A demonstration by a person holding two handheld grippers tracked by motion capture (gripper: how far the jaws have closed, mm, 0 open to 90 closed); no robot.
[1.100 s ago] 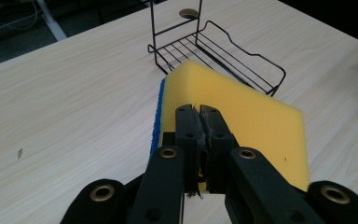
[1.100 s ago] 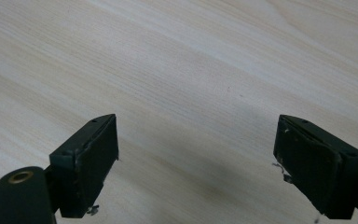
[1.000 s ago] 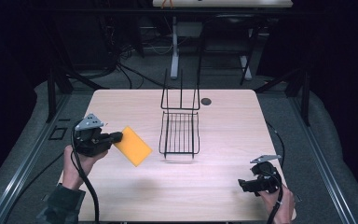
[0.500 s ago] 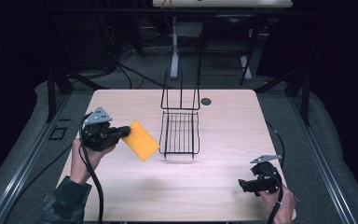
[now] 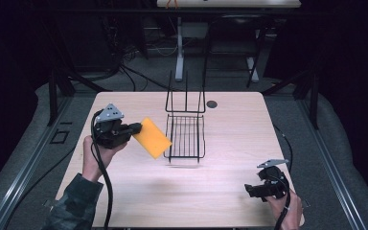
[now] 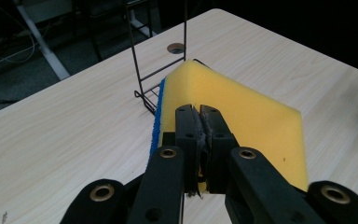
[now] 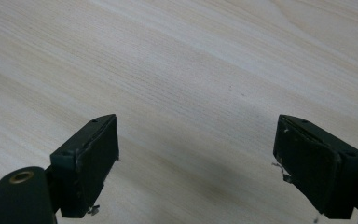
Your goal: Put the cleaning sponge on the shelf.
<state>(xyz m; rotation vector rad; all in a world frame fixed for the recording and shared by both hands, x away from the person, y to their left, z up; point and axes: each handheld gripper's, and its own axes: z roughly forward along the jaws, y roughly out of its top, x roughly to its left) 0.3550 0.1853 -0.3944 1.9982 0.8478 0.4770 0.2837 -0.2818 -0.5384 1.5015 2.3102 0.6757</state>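
Wood-grain pale table [image 5: 139,191] carries a black wire rack [image 5: 186,136] with a tall upright back near its far middle, and I read the step as bringing the flat yellow foam sponge with a blue scouring face [image 5: 152,138] over that rack's low tray. My left gripper [image 5: 135,128] has its jaws clamped tight on the sponge's near edge, holding it in the air just beside the tray's left rim, so I would carry it level above the wires before releasing. My right gripper [image 5: 249,189] rests wide open and empty, low over the table's near right corner, well apart.
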